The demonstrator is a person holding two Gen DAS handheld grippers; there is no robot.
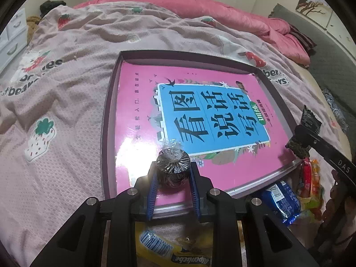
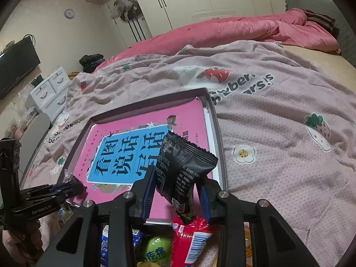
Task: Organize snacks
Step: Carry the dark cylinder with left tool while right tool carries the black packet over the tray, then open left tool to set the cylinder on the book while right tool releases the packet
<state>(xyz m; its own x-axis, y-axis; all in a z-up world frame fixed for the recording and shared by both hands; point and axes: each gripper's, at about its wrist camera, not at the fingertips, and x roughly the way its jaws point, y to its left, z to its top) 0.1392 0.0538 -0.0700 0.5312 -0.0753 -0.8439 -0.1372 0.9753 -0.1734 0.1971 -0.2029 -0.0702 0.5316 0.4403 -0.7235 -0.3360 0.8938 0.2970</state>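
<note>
Left tool: I see it clenched on a small dark wrapped cake with a twisted clear plastic top, held over the tray's near edge.
Right tool: I see it grasping a black snack packet, tilted, above the tray's near right corner.
Tray: a dark-rimmed tray on the bed, with a pink book lying flat inside.
Bed blanket: pink with strawberry prints, under the tray.
Other snacks: a blue packet at 4 o'clock from the tray in the left view; a red packet and a green round snack at 6 o'clock in the right view.
Yellow Alpenliebe bag: at 6 o'clock under my left tool.
</note>
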